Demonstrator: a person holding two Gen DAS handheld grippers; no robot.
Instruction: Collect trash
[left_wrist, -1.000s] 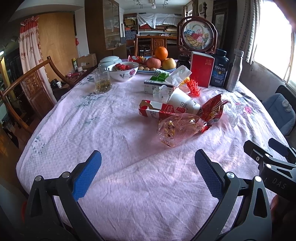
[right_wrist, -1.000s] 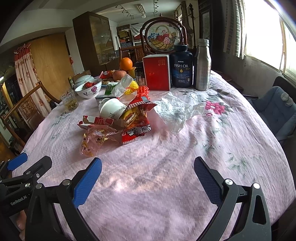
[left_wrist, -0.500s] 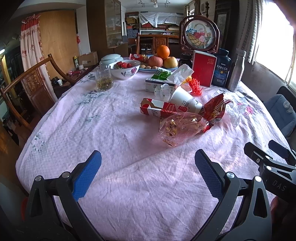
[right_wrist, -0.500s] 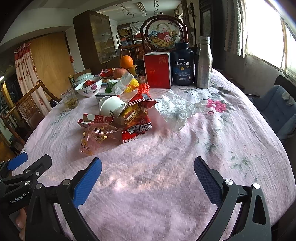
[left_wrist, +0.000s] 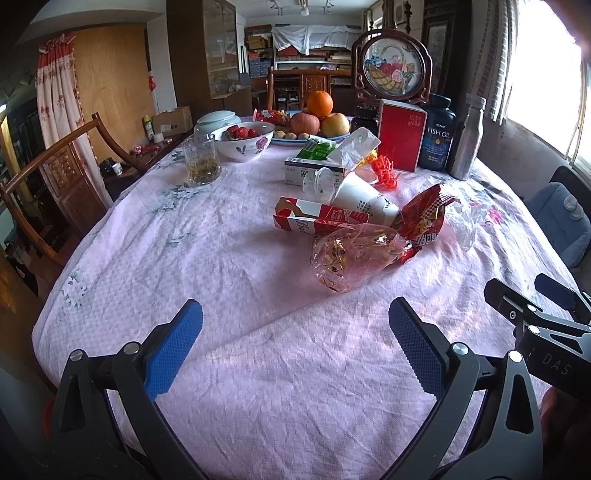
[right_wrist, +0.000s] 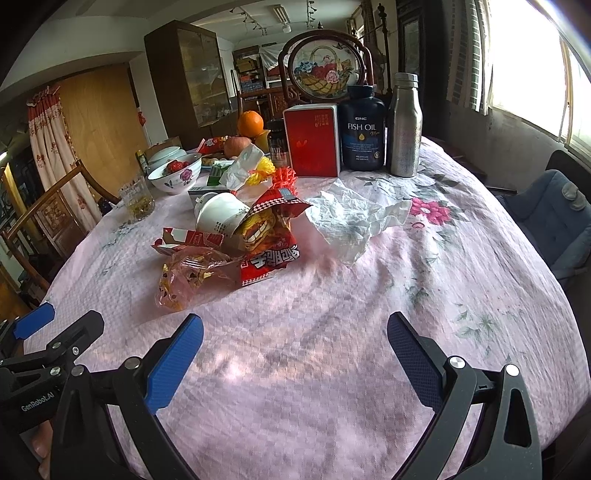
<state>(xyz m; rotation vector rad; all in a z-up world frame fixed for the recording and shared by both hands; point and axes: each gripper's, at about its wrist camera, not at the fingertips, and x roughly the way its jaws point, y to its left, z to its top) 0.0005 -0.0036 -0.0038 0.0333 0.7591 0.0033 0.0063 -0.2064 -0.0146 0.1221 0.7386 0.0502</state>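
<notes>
Tongs come first, nearest the edge of the tabletop (left_wrist: 258, 369): the left tongs (left_wrist: 295, 343) hang spread wide over bare pink cloth, blue pads well apart, holding nothing and touching nothing. Just beside them the right tongs (right_wrist: 295, 347) stand equally wide, also empty, above the same stretch of cloth.

Further in lies the trash, gathered in a loose heap near the middle of the tabletop. Closest is a crumpled clear wrapper with gold print (left_wrist: 351, 254), lying on its side. Touching it are a red snack bag (right_wrist: 271, 236), torn open at the top, and a flattened red carton (left_wrist: 314, 218). A white paper cup (left_wrist: 364, 203) lies tipped over against the carton and bag. On the window side of the heap sits a crumpled white tissue (right_wrist: 354, 221), flat on the cloth.

Beyond the heap rest a tissue box (left_wrist: 314, 170), a glass of tea (left_wrist: 201, 162) and a flowered bowl of strawberries (left_wrist: 243, 142). At the far end stand a red box (right_wrist: 312, 140), a fish oil bottle (right_wrist: 364, 133) and a steel flask (right_wrist: 404, 125), upright in a row, with a plate of fruit (left_wrist: 319, 118) to their left.
</notes>
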